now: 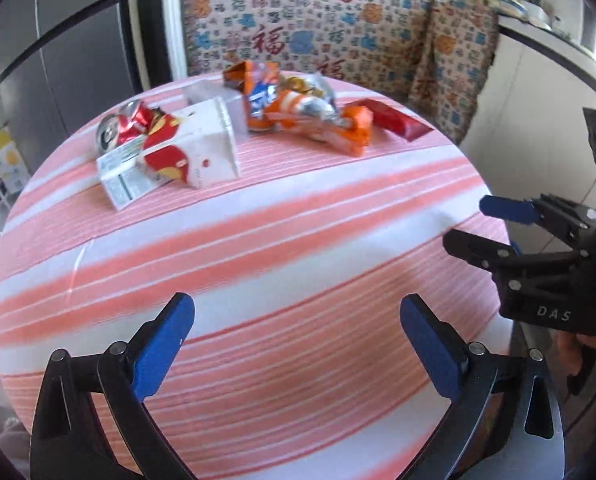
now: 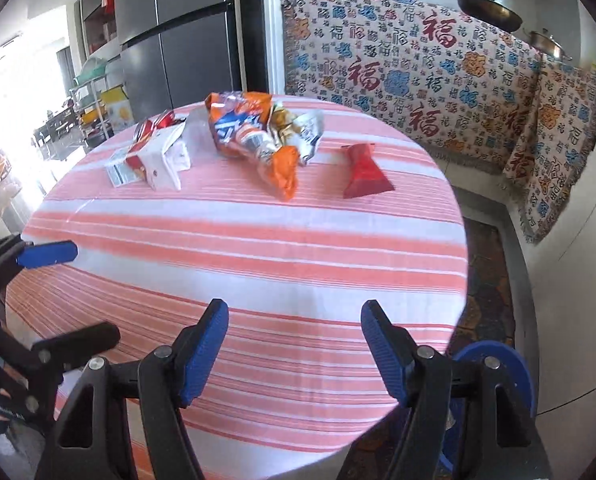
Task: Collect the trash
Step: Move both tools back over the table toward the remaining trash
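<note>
Trash lies at the far side of the round table with a pink striped cloth (image 1: 258,264) (image 2: 258,264): a crushed red can (image 1: 126,124), white cartons (image 1: 178,156) (image 2: 154,160), orange snack bags (image 1: 318,120) (image 2: 254,136) and a red wrapper (image 1: 394,120) (image 2: 364,172). My left gripper (image 1: 298,344) is open and empty over the near part of the table. My right gripper (image 2: 294,348) is open and empty near the table's right front edge; it also shows in the left wrist view (image 1: 482,224).
A patterned cloth (image 2: 418,72) covers the counter behind the table. A dark fridge (image 2: 178,40) stands at the back left. A blue round object (image 2: 494,364) sits below the table edge at right. Pans (image 2: 486,8) rest on the counter.
</note>
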The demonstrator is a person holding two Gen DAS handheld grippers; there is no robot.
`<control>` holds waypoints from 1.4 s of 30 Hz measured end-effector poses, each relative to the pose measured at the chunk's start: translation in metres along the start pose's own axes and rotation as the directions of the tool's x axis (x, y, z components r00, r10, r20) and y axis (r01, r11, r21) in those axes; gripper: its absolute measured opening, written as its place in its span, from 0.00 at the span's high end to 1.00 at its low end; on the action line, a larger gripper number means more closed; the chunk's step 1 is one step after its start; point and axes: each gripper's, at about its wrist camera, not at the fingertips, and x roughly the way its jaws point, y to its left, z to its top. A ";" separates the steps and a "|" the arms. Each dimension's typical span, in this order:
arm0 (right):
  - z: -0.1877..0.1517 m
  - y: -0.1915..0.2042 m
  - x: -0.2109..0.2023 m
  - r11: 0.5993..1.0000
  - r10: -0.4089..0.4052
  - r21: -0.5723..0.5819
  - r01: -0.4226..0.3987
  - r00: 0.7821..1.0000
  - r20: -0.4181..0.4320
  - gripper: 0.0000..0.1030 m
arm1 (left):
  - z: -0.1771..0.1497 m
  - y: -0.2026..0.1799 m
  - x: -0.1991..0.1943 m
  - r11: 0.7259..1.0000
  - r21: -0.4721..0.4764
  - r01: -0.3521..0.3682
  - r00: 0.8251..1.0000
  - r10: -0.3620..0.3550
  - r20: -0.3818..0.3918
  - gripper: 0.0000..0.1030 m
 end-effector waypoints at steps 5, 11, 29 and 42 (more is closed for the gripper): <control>-0.002 0.006 0.016 0.999 -0.023 -0.025 0.022 0.999 -0.029 0.32 | -0.006 0.033 0.014 0.998 -0.044 -0.042 0.998 0.040 -0.045 0.01; -0.005 -0.007 0.027 1.000 -0.009 0.000 0.009 0.999 -0.050 0.32 | -0.005 0.042 0.021 0.998 -0.041 -0.056 0.996 0.053 -0.072 0.01; -0.005 -0.004 0.027 1.000 -0.009 -0.007 0.008 0.999 -0.040 0.31 | 0.011 0.087 0.032 0.996 0.020 -0.084 0.990 0.085 -0.113 0.00; -0.005 -0.003 0.030 1.000 -0.015 -0.002 0.015 1.000 -0.019 0.29 | 0.070 0.157 0.077 0.989 0.148 0.028 0.996 -0.016 -0.084 0.01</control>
